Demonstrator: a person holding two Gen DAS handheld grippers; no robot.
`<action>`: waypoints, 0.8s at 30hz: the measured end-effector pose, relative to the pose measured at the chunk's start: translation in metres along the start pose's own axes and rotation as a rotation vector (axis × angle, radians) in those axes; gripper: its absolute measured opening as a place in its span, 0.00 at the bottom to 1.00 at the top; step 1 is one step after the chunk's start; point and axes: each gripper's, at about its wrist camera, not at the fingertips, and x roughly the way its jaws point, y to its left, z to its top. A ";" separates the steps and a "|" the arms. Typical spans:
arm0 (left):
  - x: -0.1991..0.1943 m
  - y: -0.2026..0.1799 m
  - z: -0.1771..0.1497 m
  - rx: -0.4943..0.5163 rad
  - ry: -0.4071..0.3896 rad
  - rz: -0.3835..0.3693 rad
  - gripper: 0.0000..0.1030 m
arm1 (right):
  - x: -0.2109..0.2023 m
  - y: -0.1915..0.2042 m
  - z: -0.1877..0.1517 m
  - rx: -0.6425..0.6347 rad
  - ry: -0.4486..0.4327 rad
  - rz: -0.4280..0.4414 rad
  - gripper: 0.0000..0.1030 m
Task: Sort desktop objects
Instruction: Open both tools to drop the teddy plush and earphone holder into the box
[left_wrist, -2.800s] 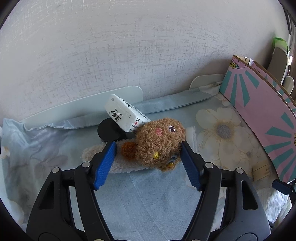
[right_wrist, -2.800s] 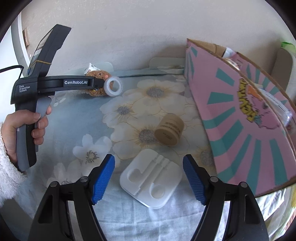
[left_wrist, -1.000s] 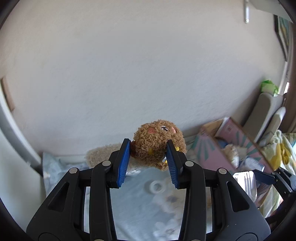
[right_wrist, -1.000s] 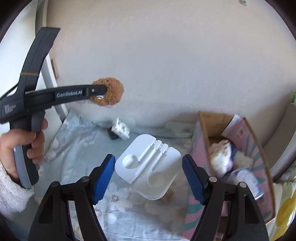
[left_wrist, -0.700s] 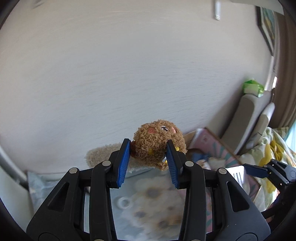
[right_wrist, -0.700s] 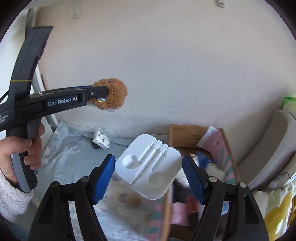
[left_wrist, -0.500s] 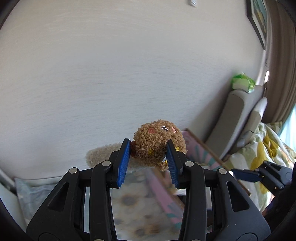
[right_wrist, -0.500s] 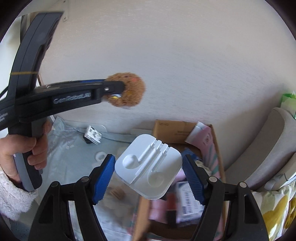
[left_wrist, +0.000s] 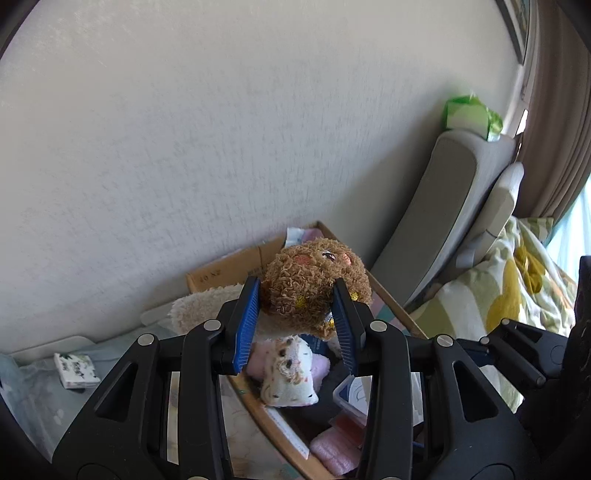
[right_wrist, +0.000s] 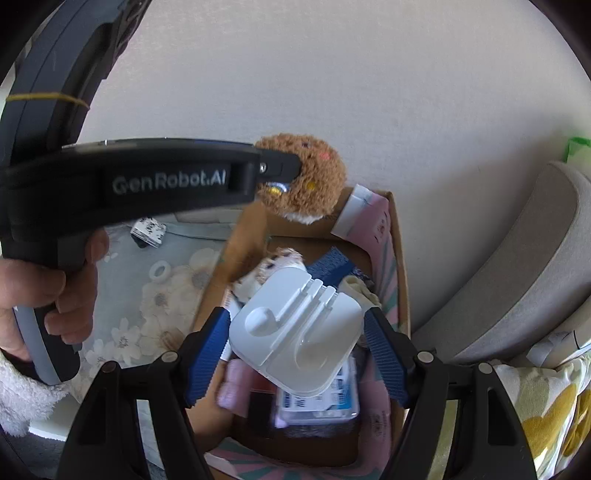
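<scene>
My left gripper (left_wrist: 295, 325) is shut on a brown curly plush toy (left_wrist: 314, 284), held in the air over the open cardboard box (left_wrist: 229, 269). From the right wrist view the same plush toy (right_wrist: 303, 181) hangs at the tip of the left gripper's black body (right_wrist: 147, 181), above the box (right_wrist: 400, 266). My right gripper (right_wrist: 295, 354) is shut on a white plastic holder (right_wrist: 295, 332) with grooves and a round dimple, also held above the box's contents.
The box holds a white-and-pink plush (left_wrist: 288, 373), a blue-white packet (right_wrist: 317, 402) and pink items. On the floral cloth (right_wrist: 155, 306) to the left lie a small printed packet (left_wrist: 75, 369) and a white tape ring (right_wrist: 159, 271). A grey chair (left_wrist: 458, 221) stands to the right.
Both grippers have carried their objects rightward from above the floral cloth to above the open box. The box contents now lie under both grippers.
</scene>
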 end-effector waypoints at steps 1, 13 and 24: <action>0.001 0.000 -0.002 -0.001 0.007 0.002 0.34 | 0.002 -0.003 0.000 0.005 0.003 0.003 0.68; 0.010 -0.001 0.002 -0.013 0.067 -0.011 0.78 | 0.004 -0.019 0.005 0.015 -0.016 -0.004 0.69; -0.020 -0.006 0.007 0.053 0.003 0.049 1.00 | 0.005 -0.019 0.002 0.083 0.024 -0.012 0.79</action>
